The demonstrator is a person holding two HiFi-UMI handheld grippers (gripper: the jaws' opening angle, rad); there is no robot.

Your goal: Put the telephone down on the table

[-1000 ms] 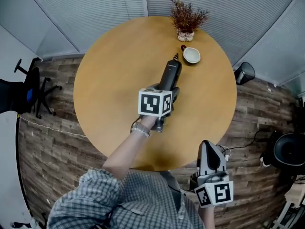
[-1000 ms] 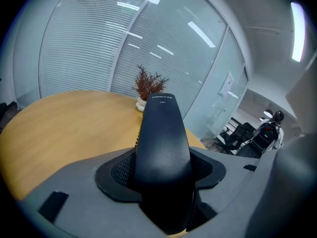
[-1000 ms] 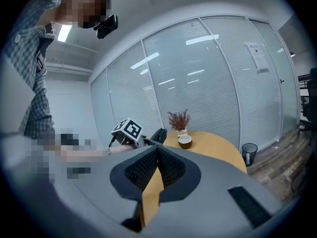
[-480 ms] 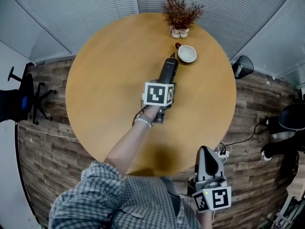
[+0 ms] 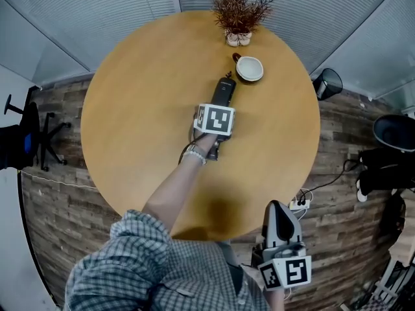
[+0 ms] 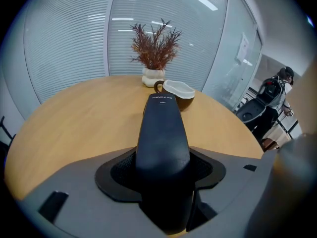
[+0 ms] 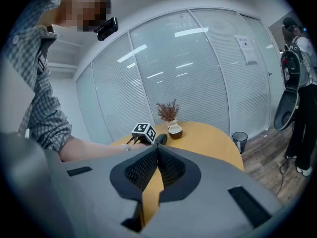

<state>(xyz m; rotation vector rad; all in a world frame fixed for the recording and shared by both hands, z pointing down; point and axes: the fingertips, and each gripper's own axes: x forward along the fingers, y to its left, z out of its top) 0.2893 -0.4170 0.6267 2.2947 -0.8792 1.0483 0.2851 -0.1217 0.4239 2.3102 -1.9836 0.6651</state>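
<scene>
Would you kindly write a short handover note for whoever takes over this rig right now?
Left gripper: shut on the black telephone handset, over the round wooden table, its tip toward the white cup.
Right gripper: shut, empty, off the table's near edge.
Done: telephone is above the table; contact cannot be told.
Left: lower it, let go, withdraw.

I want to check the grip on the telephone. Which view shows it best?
The left gripper view: the telephone sits clamped between its jaws. Head view: partly under the left gripper. Right gripper view: a small dark shape.
</scene>
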